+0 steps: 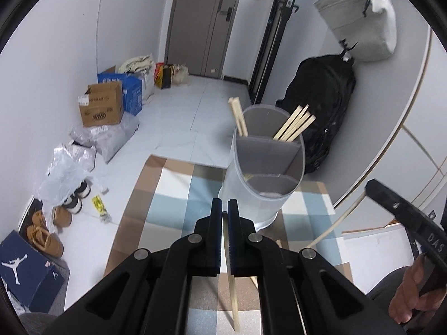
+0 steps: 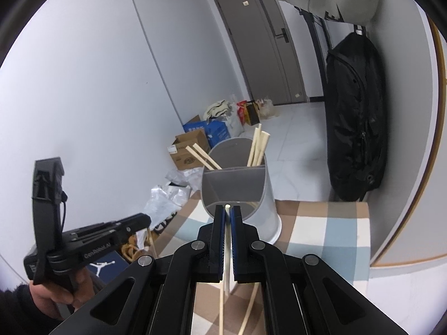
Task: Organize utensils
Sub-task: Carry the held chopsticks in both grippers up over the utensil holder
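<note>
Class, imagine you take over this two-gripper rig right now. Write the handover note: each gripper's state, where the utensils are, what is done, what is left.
Left gripper: jaws shut on a wooden chopstick.
Right gripper: jaws shut on a pale chopstick, its tip near the holder's front rim.
Grey divided holder stands on the checked cloth.
Done: chopsticks already stand in the holder's far compartments.
Left: probably drop both held sticks into the holder.

Even, soft indoor light, moderately bright, faint shadows. Strong fisheye bending and black vignette at edges. Mostly sharp; slight blur at rims.
</note>
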The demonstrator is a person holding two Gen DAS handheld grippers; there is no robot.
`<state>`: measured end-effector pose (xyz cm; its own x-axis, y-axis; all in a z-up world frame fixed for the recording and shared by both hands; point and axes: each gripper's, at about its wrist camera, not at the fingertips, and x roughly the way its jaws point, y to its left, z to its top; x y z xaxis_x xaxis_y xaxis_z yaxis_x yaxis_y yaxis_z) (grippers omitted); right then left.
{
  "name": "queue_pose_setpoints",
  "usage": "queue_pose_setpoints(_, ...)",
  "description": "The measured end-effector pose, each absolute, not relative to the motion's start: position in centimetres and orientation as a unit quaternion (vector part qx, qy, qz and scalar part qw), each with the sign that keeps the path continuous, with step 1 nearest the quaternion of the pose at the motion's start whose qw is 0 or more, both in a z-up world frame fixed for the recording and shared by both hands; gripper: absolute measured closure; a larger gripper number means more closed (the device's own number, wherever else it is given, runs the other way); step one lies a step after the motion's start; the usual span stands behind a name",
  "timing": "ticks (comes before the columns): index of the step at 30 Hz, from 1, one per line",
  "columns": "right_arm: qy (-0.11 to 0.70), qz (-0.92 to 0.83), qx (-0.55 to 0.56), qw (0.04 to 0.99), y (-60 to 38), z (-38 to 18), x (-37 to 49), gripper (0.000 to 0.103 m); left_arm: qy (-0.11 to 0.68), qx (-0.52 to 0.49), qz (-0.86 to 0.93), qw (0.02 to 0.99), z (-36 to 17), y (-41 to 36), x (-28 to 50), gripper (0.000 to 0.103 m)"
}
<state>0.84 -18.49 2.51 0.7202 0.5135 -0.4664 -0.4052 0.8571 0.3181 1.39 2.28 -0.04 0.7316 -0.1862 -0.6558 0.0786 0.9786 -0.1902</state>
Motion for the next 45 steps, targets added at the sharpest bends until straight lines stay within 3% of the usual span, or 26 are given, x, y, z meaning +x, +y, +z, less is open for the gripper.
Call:
queue_pose_setpoints(25,0.239,0.259,0.085,0.932,-16.7,9.3,2.6,0.100,0.318,-0.063,-0.137,0.936,6.4,1.8,2.0,0.103)
queue_pose_setpoints(45,0.206,0.263,0.081,0.939,-16.9,15.7,7.0,0.100,0.268,-0.051,-0.174,0.946,14.5,-0.3,4.4,0.103)
